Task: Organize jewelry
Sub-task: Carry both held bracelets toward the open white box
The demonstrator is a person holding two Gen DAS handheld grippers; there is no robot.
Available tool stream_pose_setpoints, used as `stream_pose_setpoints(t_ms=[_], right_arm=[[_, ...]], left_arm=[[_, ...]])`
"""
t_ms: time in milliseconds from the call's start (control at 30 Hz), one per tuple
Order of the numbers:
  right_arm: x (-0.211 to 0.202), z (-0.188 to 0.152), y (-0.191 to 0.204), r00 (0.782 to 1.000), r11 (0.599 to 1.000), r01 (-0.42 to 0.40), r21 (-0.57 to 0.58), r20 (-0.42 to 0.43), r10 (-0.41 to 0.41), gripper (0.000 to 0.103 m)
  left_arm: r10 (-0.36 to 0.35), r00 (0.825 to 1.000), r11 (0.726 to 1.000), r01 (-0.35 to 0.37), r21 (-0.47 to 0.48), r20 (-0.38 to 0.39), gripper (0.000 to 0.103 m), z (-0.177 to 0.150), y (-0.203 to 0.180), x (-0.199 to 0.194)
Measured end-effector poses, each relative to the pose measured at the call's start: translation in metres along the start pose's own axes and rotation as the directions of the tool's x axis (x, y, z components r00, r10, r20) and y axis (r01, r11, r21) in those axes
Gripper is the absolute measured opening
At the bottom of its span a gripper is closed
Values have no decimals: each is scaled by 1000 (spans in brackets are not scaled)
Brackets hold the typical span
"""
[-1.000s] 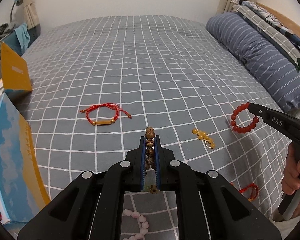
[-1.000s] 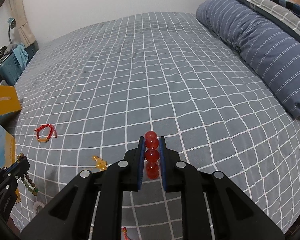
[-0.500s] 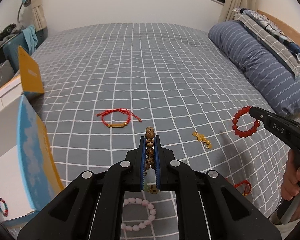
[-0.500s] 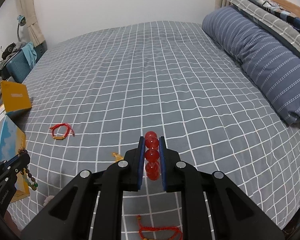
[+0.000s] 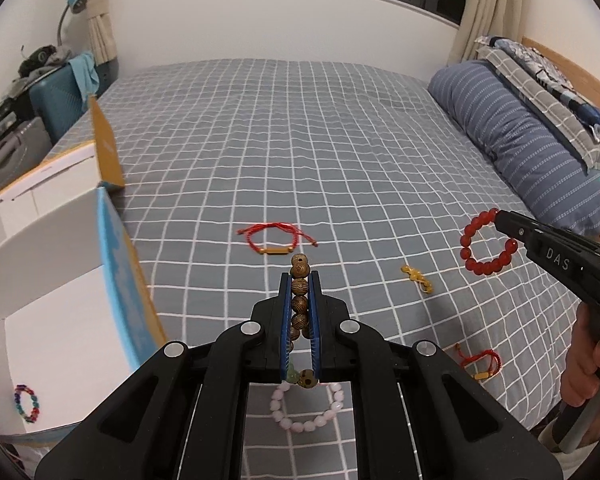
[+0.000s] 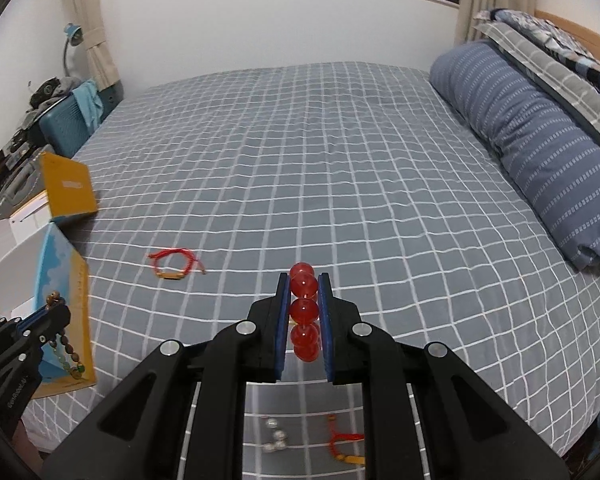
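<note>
Left wrist view: at the bottom centre of the frame the left gripper (image 5: pixel 300 280) has its jaws clamped on a wooden bead bracelet (image 5: pixel 300 286), whose brown beads stand in a row between the blue pads. Just below the gripper, a pink bead bracelet (image 5: pixel 309 410) lies on the bed (image 5: pixel 284 140). At the lower left of the frame an open white box (image 5: pixel 60 320) stands with a multicoloured bracelet (image 5: pixel 27 403) inside it. At the lower right a small red cord bracelet (image 5: pixel 480 363) lies on the checked cover. A little farther, right of centre, there is a small yellow piece (image 5: pixel 417 278). Beyond the fingertips a red cord bracelet with a gold bar (image 5: pixel 276 238) lies flat. At the right of the frame the right gripper (image 5: pixel 500 216) holds a red bead bracelet (image 5: pixel 487 246) in the air above the bed, and the ring hangs down from its tip. A blue striped pillow (image 5: pixel 520 140) lies at the upper right.

Right wrist view: at the bottom centre the jaws are closed on the red beads, which sit in a line between the pads. At the lower left of this frame, the left gripper carries the wooden beads in front of the box.
</note>
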State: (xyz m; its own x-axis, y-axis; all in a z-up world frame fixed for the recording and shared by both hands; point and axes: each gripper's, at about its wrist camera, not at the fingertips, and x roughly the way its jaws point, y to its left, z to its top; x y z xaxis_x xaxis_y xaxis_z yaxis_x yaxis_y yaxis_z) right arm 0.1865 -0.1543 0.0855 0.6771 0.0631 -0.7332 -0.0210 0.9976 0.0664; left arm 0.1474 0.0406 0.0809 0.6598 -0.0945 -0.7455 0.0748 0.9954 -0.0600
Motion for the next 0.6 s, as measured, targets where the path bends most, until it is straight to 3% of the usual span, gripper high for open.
stream_pose_setpoints(t_ms=[600], right_arm=[[-27, 2, 121, 992, 982, -117, -145, 35, 123, 13]], left_arm=[[112, 993, 988, -107, -108, 43, 7, -3, 80, -55]])
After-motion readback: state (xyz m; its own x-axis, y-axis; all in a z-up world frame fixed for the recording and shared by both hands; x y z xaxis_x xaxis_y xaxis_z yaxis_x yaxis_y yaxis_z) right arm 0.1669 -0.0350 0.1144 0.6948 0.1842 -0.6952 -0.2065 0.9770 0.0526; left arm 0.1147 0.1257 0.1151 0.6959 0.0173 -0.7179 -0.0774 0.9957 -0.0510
